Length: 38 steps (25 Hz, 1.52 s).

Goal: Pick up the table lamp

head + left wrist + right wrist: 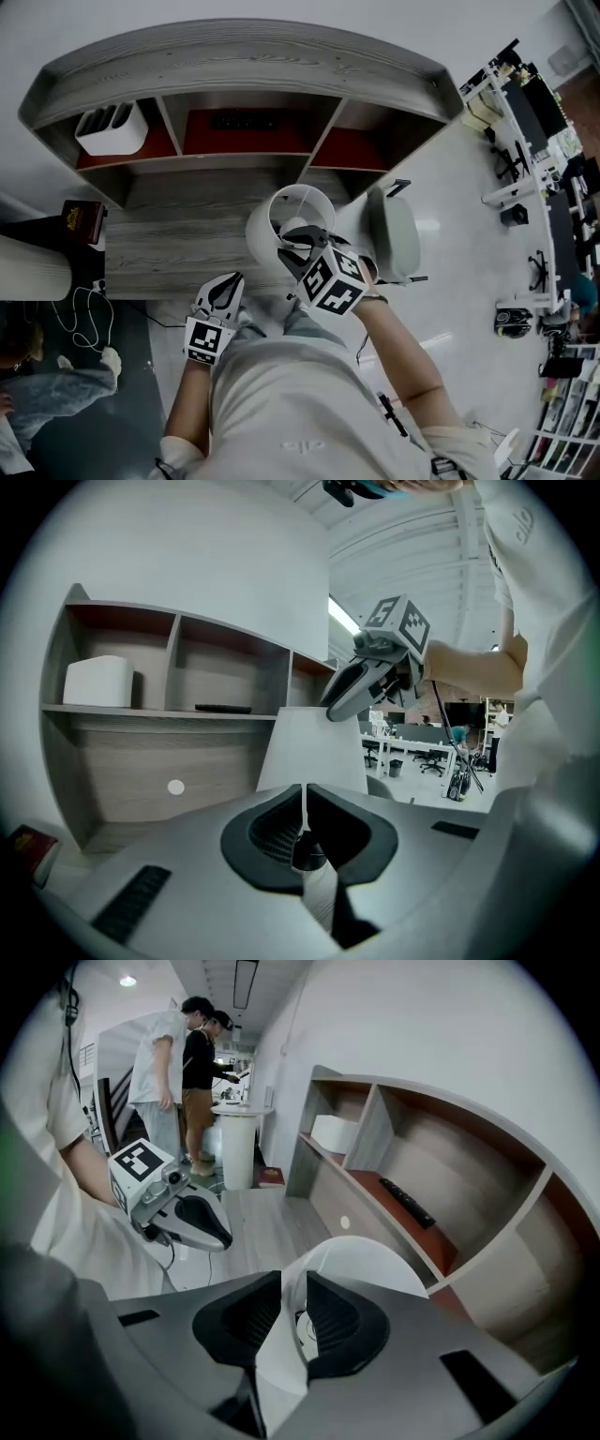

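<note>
A grey wood desk (178,239) with a shelved hutch (234,61) fills the upper frame. The white table lamp (264,230) is at frame centre, over the desk's front edge. The right gripper (295,242) is clamped on the lamp shade's rim. The left gripper (229,283), lower left of the lamp, has its jaws pressed together on nothing.

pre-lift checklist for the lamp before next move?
1. Right tool on table lamp: ok, its pads are shut on the shade's rim.
2. Hold strong enough for a lift: cannot tell, only the thin shade wall is pinched.
3. Left tool out of the way: ok, shut, empty, apart from the lamp.
4. Lamp base on desk: cannot tell, the shade hides it.
5. Cord free: cannot tell, none in view.
6. Room upward: probably ok, shelf unit stands behind the lamp.
</note>
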Motion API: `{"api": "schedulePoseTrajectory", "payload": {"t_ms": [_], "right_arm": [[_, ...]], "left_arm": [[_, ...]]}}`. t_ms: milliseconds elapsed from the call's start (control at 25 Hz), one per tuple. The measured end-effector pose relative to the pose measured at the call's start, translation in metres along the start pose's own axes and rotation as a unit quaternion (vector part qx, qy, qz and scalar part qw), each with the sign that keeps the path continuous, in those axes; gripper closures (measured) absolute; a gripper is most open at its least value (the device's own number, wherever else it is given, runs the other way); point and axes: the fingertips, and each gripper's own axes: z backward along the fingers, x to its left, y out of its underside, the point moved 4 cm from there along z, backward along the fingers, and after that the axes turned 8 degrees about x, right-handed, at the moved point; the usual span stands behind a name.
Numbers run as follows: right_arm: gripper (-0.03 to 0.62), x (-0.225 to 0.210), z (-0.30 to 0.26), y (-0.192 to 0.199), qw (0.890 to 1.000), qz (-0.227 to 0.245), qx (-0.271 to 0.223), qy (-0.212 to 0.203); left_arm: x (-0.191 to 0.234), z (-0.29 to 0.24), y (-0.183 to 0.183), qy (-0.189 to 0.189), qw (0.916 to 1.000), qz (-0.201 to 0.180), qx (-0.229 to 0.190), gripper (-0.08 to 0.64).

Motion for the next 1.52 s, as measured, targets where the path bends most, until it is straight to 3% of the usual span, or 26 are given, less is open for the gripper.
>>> {"api": "schedulePoseTrajectory", "payload": {"t_ms": [240,560,760,1160,1520], "right_arm": [[0.500,0.001,-0.008,-0.001,0.999,0.003,0.028,-0.022],[0.518,-0.016,-0.003,0.006,0.997,-0.033,0.030,-0.065],[0.522,-0.036,0.009,0.029,0.994,-0.086,0.001,-0.071],[0.525,-0.078,0.027,0.083,0.985,-0.144,-0.046,-0.081],[0.529,-0.102,0.043,0.141,0.968,-0.196,-0.115,-0.104]], "left_arm": [[0.006,-0.007,0.006,0.004,1.0000,0.001,0.007,0.543],[0.006,-0.029,0.009,0.021,0.9995,-0.008,0.020,0.541],[0.006,-0.052,0.012,0.037,0.9985,-0.013,0.039,0.487],[0.003,-0.099,0.017,0.059,0.9955,-0.023,0.071,0.453],[-0.011,-0.135,0.025,0.085,0.9897,-0.042,0.107,0.420]]}}
